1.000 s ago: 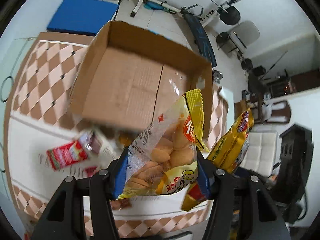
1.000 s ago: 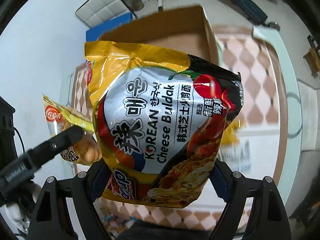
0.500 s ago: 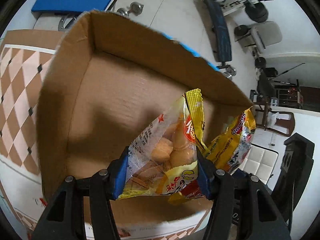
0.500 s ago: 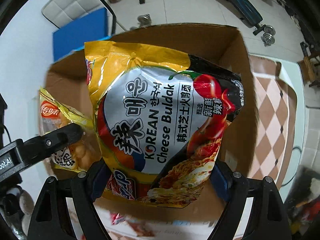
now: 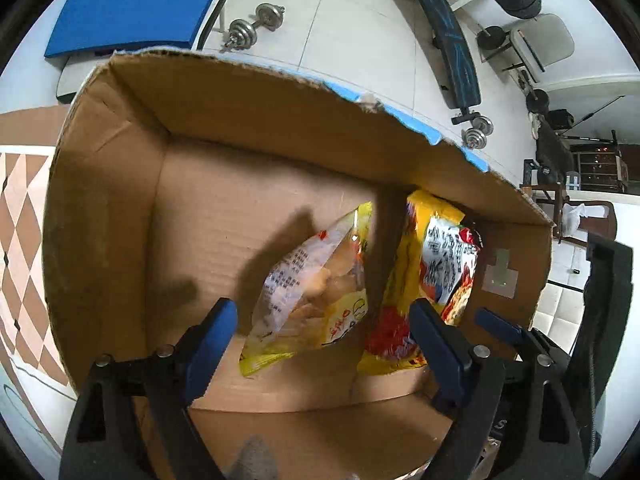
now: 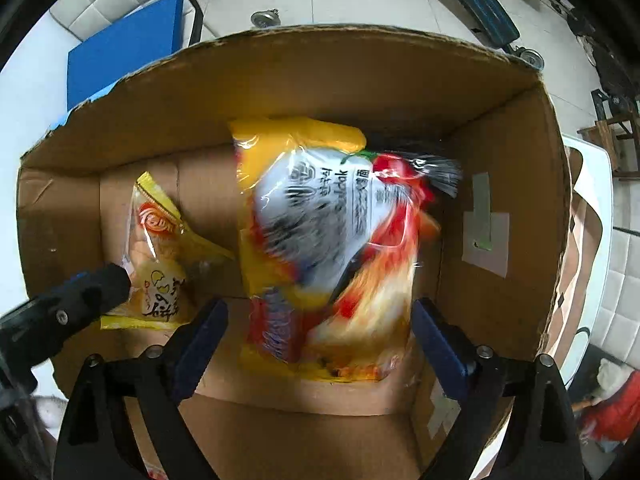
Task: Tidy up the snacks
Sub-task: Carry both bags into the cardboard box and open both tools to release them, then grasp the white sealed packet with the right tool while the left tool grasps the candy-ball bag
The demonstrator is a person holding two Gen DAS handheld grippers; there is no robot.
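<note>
The clear-and-yellow biscuit packet (image 5: 316,280) is dropping onto the floor of the open brown cardboard box (image 5: 224,120), just below and ahead of the left gripper (image 5: 324,332), long axis running away from the fingers. Beside it, toward the box's right wall, the yellow-and-red crinkly noodle bag (image 6: 332,240) is falling from the right gripper (image 6: 320,336). Both grippers' jaws are opening, pads clear of the bags. Two snacks, one box.
</note>
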